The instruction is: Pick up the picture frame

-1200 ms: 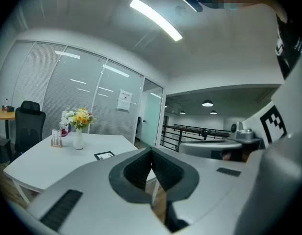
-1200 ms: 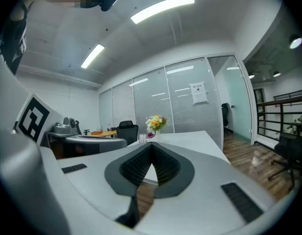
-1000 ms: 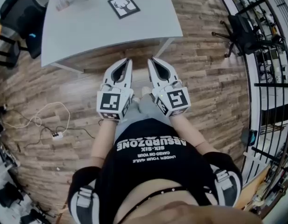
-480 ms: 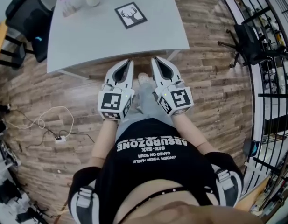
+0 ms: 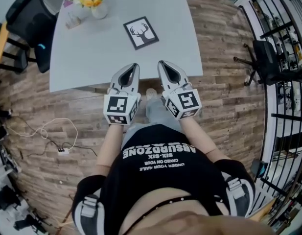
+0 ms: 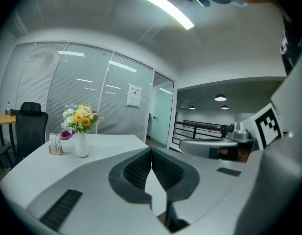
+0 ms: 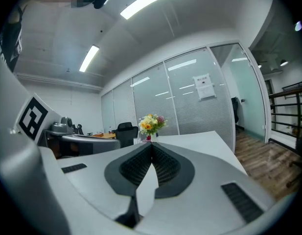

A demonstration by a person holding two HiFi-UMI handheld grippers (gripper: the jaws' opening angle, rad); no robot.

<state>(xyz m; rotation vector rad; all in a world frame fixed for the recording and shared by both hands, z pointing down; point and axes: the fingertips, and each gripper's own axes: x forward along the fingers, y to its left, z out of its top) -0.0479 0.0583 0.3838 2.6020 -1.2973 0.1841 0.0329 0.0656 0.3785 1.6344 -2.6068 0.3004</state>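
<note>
Both grippers closed and empty at the table edge

The left white two-jaw gripper (image 5: 134, 65) and right white two-jaw gripper (image 5: 161, 62) are held out side by side on straight forearms, roughly level, with the tips just over the near edge of the grey rectangular table (image 5: 92, 53). Both have their jaws pressed together with nothing between. The black picture frame with deer print (image 5: 142, 32) lies farther out, probably flat, apart from both tips.

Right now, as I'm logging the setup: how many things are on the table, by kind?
Picture frame: 1
Vase of flowers: 1
Small card stand: 1
Small pink item: 1
Total: 4
</note>
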